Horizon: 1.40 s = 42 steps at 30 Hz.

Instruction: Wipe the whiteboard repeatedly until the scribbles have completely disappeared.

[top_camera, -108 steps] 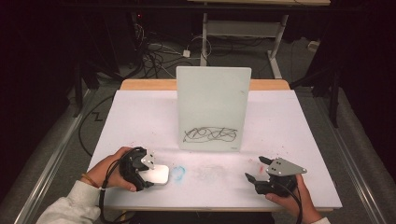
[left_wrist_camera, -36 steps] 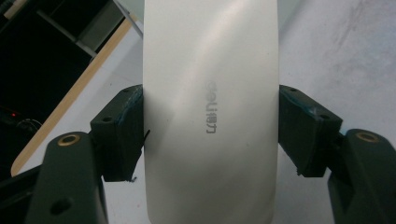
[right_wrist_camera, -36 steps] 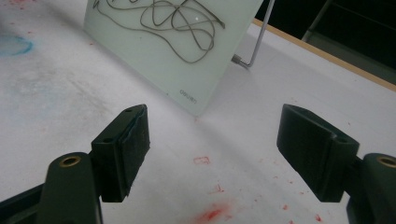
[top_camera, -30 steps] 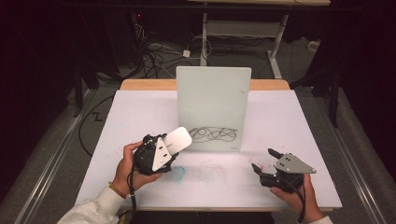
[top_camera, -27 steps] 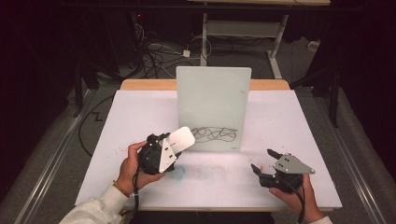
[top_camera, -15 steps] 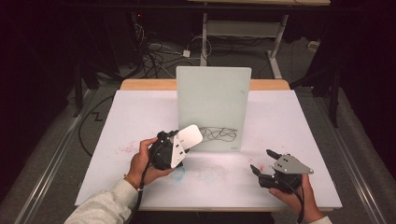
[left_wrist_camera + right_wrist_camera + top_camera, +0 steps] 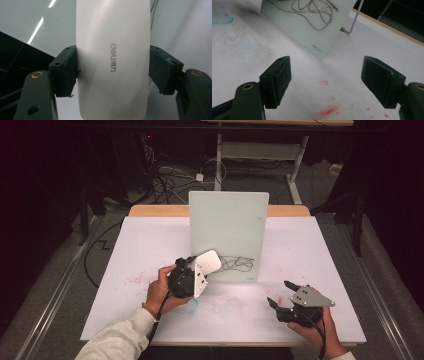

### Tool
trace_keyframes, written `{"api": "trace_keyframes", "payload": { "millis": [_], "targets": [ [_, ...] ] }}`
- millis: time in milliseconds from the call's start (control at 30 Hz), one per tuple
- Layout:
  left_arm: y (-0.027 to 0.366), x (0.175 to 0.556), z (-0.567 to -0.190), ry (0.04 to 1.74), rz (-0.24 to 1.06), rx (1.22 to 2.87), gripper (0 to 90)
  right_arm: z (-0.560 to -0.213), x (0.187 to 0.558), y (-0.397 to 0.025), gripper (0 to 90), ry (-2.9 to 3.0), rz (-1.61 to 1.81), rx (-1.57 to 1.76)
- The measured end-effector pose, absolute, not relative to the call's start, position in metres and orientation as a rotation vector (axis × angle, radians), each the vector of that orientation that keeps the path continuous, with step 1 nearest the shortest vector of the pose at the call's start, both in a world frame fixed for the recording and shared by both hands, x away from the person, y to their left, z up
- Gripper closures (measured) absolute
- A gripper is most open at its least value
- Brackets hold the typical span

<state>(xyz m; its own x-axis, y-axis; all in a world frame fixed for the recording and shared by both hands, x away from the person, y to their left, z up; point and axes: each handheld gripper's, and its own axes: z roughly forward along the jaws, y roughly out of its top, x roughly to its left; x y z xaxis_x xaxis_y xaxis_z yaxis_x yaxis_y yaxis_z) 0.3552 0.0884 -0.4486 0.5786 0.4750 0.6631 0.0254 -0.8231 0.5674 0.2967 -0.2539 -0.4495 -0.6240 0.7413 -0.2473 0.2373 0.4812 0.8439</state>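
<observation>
A pale upright board [image 7: 228, 235] stands at the table's middle with a black scribble [image 7: 236, 264] low on its face. My left gripper [image 7: 200, 270] is shut on a white eraser [image 7: 210, 261] and holds it just left of the scribble, close to the board's lower left part. In the left gripper view the eraser [image 7: 112, 60], printed "deli", is clamped between both jaws of that gripper [image 7: 112, 72]. My right gripper [image 7: 279, 293] rests open near the front right of the table. In its own view the right gripper [image 7: 327, 75] holds nothing and faces the board [image 7: 294, 22] and scribble [image 7: 312, 10].
The white table top [image 7: 150, 245] carries red smudges [image 7: 137, 279] at the left, a blue smudge [image 7: 192, 307] under my left hand, and red marks [image 7: 328, 111] ahead of the right gripper. A thin metal stand leg [image 7: 353, 21] props the board. Cables [image 7: 165, 175] lie on the floor behind.
The left gripper lifted the eraser off the front left of the table and carried it right and forward up to the board. The right gripper shifted only slightly.
</observation>
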Motion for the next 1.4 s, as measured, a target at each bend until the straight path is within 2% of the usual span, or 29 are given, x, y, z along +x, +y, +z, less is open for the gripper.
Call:
{"api": "trace_keyframes", "payload": {
  "millis": [400, 533, 900, 1033, 1233, 1400],
  "targets": [
    [0.074, 0.353, -0.459, 0.364, 1.192, 2.298, 29.3, -0.451, 0.297, -0.252, 24.4, 2.144, 1.067, 0.787],
    [0.062, 0.350, -0.468, 0.316, 1.240, 2.317, 29.3, -0.451, 0.297, -0.251, 24.4, 2.152, 1.065, 0.786],
    [0.050, 0.346, -0.475, 0.260, 1.270, 2.358, 29.3, -0.453, 0.296, -0.248, 24.4, 2.177, 1.059, 0.771],
    [0.060, 0.349, -0.470, 0.243, 1.243, 2.386, 29.3, -0.452, 0.295, -0.250, 24.4, 2.174, 1.067, 0.770],
    [0.084, 0.353, -0.458, 0.287, 1.299, 2.370, 29.3, -0.451, 0.295, -0.252, 24.4, 2.167, 1.065, 0.772],
    [0.090, 0.352, -0.458, 0.291, 1.304, 2.390, 29.2, -0.451, 0.295, -0.251, 24.4, 2.166, 1.060, 0.770]
  ]
}}
